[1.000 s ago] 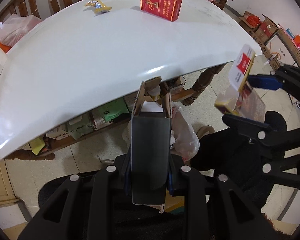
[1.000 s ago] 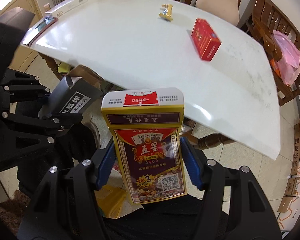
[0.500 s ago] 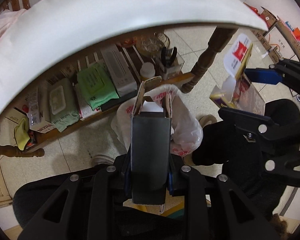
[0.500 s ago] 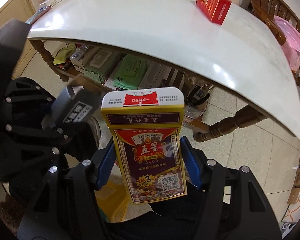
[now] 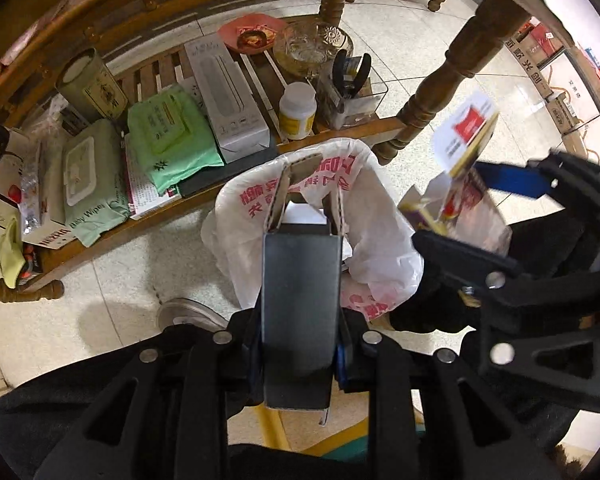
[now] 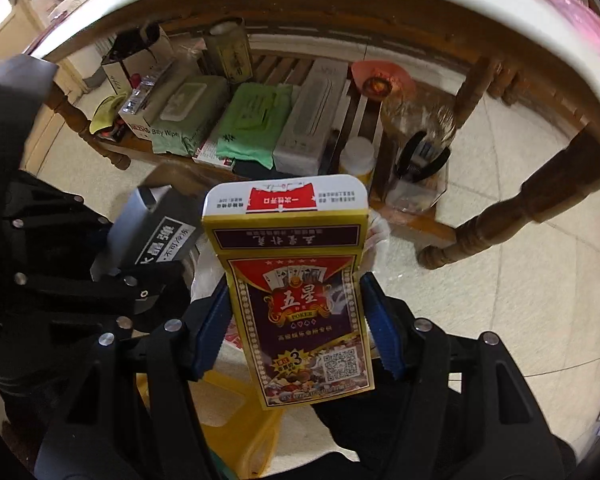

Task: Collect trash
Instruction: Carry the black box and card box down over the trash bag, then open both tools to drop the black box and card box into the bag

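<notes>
Under-table shelf (image 5: 204,200) clutter fills both views. Only the left view shows the white plastic bag (image 5: 380,248). Two boxes: left gripper (image 5: 300,344) clamps a grey carton (image 5: 298,304), right gripper (image 6: 296,332) a playing-card box (image 6: 300,312).

White bag (image 5: 372,216) mouth hidden behind dark box (image 5: 298,312); floor contents unseen.

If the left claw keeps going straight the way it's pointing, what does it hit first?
Most likely the white plastic bag: the open end of the dark box held in the left claw points at it. Depth is unclear.
</notes>
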Available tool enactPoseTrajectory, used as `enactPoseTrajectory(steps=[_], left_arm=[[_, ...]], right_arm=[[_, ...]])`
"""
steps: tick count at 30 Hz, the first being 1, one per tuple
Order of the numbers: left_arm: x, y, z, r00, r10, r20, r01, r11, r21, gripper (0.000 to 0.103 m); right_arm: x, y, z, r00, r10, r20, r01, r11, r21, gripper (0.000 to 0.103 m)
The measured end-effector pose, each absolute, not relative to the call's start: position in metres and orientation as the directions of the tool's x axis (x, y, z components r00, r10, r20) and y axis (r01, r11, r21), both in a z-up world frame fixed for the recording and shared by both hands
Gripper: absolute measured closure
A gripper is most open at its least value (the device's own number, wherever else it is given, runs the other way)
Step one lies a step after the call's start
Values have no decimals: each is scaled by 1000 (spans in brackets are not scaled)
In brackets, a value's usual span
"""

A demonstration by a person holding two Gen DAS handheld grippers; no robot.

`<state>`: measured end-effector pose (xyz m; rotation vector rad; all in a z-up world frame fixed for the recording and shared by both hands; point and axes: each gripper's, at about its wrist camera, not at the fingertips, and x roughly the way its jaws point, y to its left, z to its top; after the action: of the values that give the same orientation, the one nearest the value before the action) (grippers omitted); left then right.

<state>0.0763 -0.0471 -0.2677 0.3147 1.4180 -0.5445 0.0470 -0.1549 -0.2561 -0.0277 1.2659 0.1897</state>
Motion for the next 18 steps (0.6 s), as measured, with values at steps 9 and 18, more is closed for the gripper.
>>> enactPoseTrajectory(steps=[9,18], left_arm=[[97,-51,-299,-22,-167,-986,489,858,-156,77],[106,-56,-335,-110,-173,-979,459,865,-204,77]], right_arm=[[59,-160,-299,246,113,-963,-121,989,85,41],[68,-165,-335,182,115,-977,-97,990,99,41]])
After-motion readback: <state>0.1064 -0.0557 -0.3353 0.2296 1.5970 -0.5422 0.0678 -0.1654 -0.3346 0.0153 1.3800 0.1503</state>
